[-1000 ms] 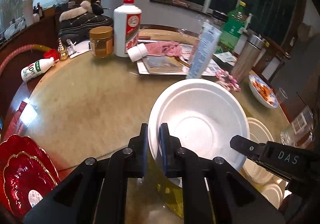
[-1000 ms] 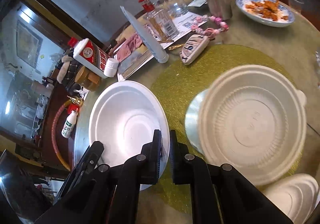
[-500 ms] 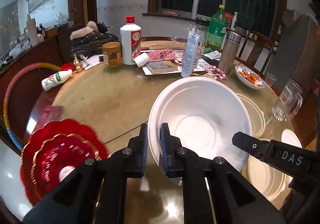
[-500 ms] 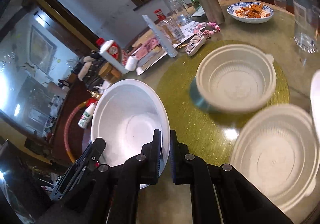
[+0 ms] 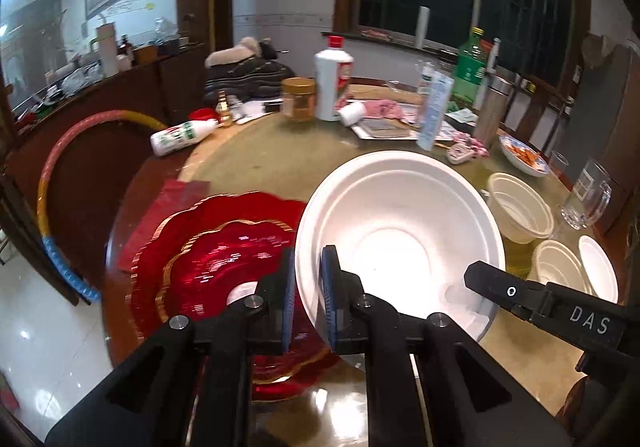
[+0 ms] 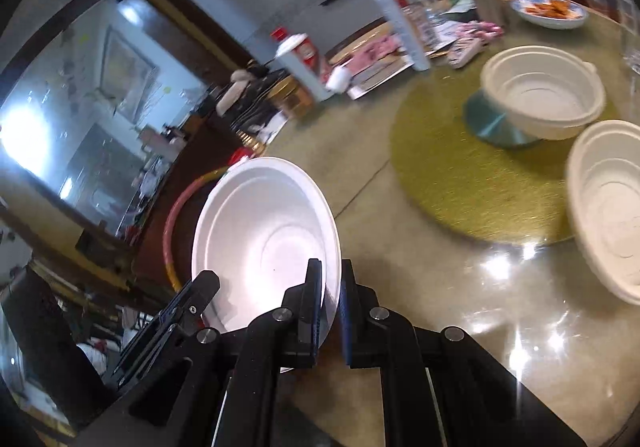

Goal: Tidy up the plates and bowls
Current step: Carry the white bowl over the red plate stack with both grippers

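Both grippers hold one white foam bowl (image 5: 400, 239) by its rim, lifted above the table. My left gripper (image 5: 307, 299) is shut on its near left rim. My right gripper (image 6: 330, 305) is shut on the opposite rim of the bowl (image 6: 264, 243); it shows in the left wrist view (image 5: 476, 277) at the bowl's right. Stacked red scalloped plates (image 5: 208, 263) lie on the table's left edge, just left of and partly under the bowl. Cream plastic bowls (image 6: 544, 91) (image 6: 608, 207) stand on the right.
A gold round mat (image 6: 460, 175) lies mid-table. At the back stand a white bottle (image 5: 333, 81), a jar (image 5: 298, 98), a tube (image 5: 434, 115), a steel flask (image 5: 491, 113) and a food dish (image 5: 522, 155). A glass mug (image 5: 586, 199) stands far right. A hoop (image 5: 56, 175) leans left of the table.
Both grippers have pulled the white bowl back and leftward toward the table's near-left edge. The red plates now sit close beside it and the cream bowls have receded to the right.
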`<state>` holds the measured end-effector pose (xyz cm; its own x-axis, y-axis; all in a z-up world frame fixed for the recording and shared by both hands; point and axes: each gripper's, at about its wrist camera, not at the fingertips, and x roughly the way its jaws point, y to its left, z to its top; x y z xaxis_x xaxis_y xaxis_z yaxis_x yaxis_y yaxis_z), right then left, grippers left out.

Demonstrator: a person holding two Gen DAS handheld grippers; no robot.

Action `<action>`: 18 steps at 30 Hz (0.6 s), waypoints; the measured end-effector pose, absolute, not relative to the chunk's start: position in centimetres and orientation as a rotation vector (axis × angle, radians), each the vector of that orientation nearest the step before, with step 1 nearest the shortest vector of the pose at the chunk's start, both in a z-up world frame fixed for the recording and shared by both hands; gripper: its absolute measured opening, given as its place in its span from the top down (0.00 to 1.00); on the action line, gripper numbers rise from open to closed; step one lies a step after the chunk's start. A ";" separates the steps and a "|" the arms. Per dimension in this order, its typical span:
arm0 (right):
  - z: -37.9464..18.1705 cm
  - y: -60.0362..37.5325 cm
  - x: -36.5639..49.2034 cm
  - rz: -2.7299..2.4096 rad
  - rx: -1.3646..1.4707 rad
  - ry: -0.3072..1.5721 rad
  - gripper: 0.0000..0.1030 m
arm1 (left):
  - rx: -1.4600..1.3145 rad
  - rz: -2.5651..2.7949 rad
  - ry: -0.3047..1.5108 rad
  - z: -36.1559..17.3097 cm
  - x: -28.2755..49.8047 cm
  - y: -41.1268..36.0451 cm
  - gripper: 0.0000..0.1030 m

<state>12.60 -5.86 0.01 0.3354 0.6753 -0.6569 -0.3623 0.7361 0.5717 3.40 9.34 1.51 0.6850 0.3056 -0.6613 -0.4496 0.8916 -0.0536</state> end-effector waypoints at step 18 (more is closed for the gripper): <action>-0.7 1.8 10.3 0.794 0.242 1.049 0.92 | -0.286 0.534 0.699 0.0 0.1 15.4 0.89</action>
<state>10.27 1.83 -0.74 0.2562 0.6868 -0.6802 -0.4684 0.7038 0.5341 0.05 15.40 -0.04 0.6397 0.3680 -0.6747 -0.5542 0.8291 -0.0732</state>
